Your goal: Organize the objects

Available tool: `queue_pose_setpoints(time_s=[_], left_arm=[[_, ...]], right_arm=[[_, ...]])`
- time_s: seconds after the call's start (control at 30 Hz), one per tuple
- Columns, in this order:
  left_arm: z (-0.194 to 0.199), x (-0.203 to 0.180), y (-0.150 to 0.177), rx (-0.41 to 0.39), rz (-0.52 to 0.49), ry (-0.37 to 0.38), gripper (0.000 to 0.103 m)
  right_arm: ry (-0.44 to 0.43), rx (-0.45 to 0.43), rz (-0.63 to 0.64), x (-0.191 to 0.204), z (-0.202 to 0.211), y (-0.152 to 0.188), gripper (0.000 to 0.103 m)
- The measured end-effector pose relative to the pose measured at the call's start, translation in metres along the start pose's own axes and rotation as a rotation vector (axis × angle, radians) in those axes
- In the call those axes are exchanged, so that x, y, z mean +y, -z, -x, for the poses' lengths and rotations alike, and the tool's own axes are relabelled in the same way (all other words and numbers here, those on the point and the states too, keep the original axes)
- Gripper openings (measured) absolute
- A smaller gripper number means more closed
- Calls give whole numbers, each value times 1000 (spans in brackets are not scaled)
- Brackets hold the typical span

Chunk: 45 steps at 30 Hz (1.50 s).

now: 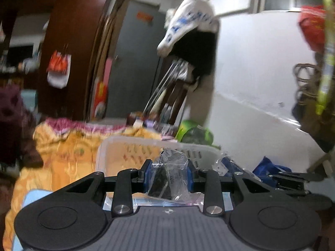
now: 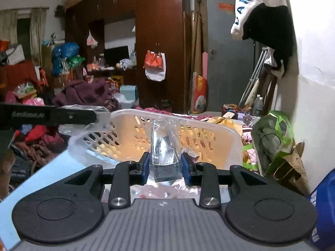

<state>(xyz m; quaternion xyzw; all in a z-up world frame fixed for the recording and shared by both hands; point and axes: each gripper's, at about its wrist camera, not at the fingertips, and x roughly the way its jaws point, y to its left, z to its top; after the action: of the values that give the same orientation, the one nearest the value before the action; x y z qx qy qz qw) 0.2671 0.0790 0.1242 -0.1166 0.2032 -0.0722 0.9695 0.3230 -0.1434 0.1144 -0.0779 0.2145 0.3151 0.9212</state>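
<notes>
**Two grippers, two little bags, one basket**

The left gripper (image 1: 169, 174) is squeezed shut on a small clear plastic bag (image 1: 170, 171) with something dark inside. The bag sticks up between the blue fingers (image 1: 146, 174). This picture is blurry. Just behind the bag is a white plastic basket (image 1: 117, 146) with holes in its sides. The basket sits on an orange blanket (image 1: 62, 152).

The right gripper (image 2: 164, 168) is squeezed shut on another clear plastic packet (image 2: 165, 146), also with a dark thing in it. The packet stands upright in front of the white basket's near wall.

In the right view, the left gripper pokes in from the left side, with its bag close to the basket's rim.

A green bag (image 2: 272, 138) sits to the right of the basket, by the white wall (image 2: 314, 104).
</notes>
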Motion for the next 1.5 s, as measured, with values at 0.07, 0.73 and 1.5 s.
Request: queue_pose_setpoints(time_s=[0.07,0.73,1.5], left_arm=[[-9,7,1,12,2,-8,37],[104,-49,191,-66,-257,40,88],[125,-17,230,-87,-183,-71,79]], right_arm=[[10,2,15,4,-4,1,36],[-18,-151,-193,-2,99,163,103],[-80,-88,-93,69,74,183,85]])
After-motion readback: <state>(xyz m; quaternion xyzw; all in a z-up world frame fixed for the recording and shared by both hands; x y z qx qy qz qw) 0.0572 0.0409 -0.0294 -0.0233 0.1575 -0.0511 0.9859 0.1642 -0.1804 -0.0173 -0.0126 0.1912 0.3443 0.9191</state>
